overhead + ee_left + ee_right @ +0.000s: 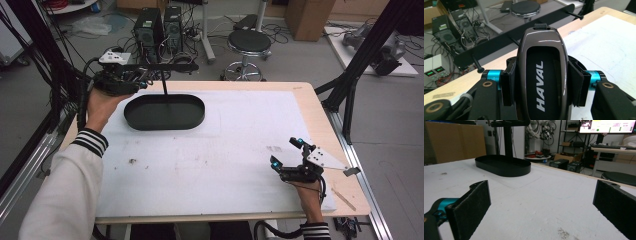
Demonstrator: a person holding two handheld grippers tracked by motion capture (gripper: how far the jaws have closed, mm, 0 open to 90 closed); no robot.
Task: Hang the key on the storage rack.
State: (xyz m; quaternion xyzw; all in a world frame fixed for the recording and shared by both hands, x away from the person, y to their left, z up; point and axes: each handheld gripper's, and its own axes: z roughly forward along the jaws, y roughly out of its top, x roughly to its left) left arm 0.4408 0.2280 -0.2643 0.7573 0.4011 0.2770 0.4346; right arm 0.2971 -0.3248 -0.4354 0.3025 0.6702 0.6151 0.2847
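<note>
Key fob gripped at the stand's crossbar, right hand-held gripper idle

Left hand-held gripper (pixel 131 76) is raised at the far left of the desk (pixel 310 115), its jaws clamped on the two long sides of a glossy brown-black HAVAL car key fob (pixel 543 75). In the left gripper view the pads press flat against both flanks of the fob, whose strap-loop end points away from the hand toward a thin black crossbar (pixel 524 32) with small knobbed pegs. That grip on the sides leaves the loop end free, which suits hanging or unhooking the fob at a peg; whether the fob touches the bar cannot be told.

In the high view the crossbar (pixel 167 66) tops a slim black post (pixel 164 89) that rises from an oval black tray (pixel 165 112) at the far left of the white mat (pixel 225 150). The left hand-held gripper is level with the bar, just at its left end, so the fob hangs in the air above the tray's left rim rather than resting on anything.

Right hand-held gripper (pixel 290 156) sits low near the right front of the desk, well apart from the tray. Its jaws stand wide open with nothing between them, and in the right gripper view the two pads (pixel 472 202) frame bare mat with the tray (pixel 503 165) far ahead. It appears parked out of the way, leaving the work at the stand to the left hand.
</note>
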